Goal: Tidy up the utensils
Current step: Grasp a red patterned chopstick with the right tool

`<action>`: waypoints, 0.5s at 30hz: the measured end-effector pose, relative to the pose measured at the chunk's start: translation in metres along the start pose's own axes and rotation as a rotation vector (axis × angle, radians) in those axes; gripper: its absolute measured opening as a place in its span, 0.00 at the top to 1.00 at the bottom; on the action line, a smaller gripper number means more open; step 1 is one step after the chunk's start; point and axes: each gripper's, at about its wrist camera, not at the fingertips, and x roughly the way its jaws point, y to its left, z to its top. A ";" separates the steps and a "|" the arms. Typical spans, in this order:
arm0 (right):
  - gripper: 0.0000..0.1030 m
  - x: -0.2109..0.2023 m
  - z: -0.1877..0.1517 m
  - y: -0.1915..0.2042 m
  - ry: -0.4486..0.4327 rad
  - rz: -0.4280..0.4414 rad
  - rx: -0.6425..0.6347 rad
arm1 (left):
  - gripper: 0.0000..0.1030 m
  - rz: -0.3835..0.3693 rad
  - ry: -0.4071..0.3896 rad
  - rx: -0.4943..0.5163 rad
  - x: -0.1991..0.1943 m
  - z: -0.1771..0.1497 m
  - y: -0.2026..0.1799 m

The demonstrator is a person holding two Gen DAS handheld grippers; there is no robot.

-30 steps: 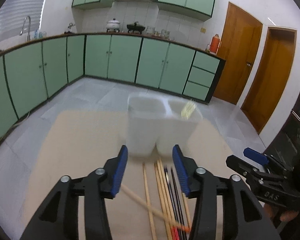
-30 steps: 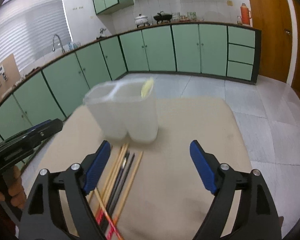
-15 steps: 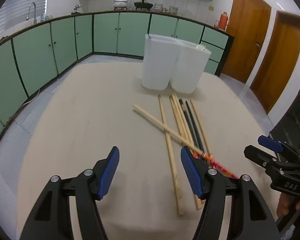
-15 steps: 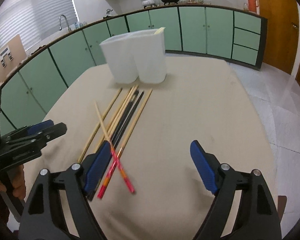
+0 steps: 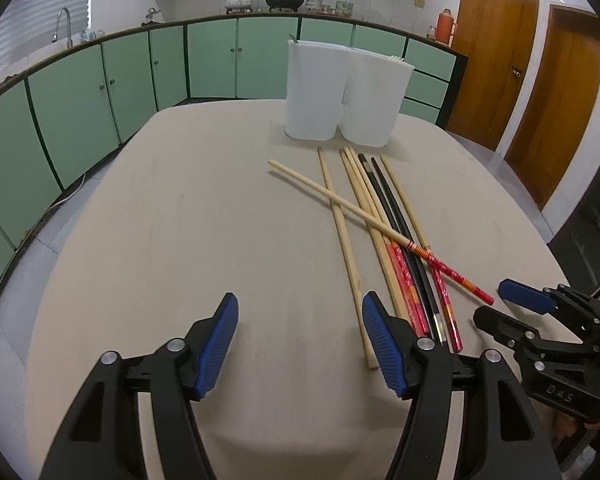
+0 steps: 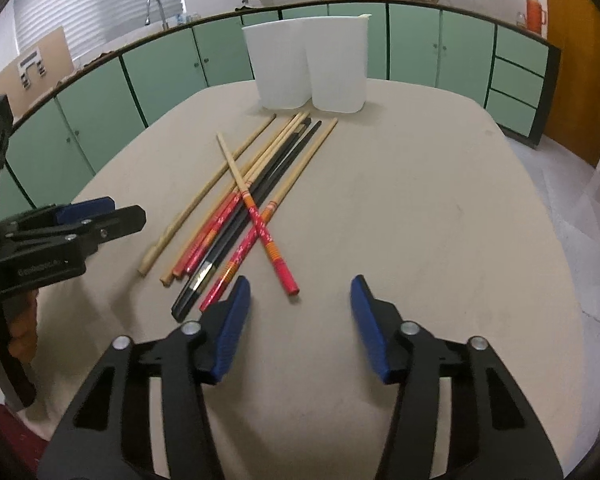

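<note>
Right wrist: chopsticks [image 6: 236, 204] left of empty jaws.

A home kitchen. Green cabinets [image 5: 212, 60] run under a counter that carries a faucet [image 5: 63, 26], pots [image 5: 239, 0] and a thermos [image 5: 445, 26].

1. Left gripper [image 5: 298, 342]: matte black plastic frame with triangular cut-outs in both arms.
2. Its fingers [image 5: 216, 346] carry blue ribbed pads on the inner faces.
3. Round silver screws sit at the joints behind each pad.
4. Right gripper [image 6: 300, 330]: same black frame, blue ribbed pads, silver screws.
5. Seen from the left camera, the right gripper's side bears raised letters, partly readable as "DAS".
6. The left gripper's side also bears raised lettering, too blurred to read.
7. Skin of the left hand [image 6: 18, 326] shows below its black handle.
</note>
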 end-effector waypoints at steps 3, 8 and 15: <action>0.59 0.001 0.001 0.000 -0.003 0.007 -0.007 | 0.37 0.004 -0.003 0.000 -0.003 -0.002 0.001; 0.71 0.006 0.006 -0.003 0.000 0.031 0.000 | 0.36 0.002 -0.010 0.000 -0.007 -0.005 0.000; 0.89 0.007 0.006 0.006 0.006 0.022 -0.044 | 0.36 -0.003 -0.016 0.001 -0.010 -0.007 -0.001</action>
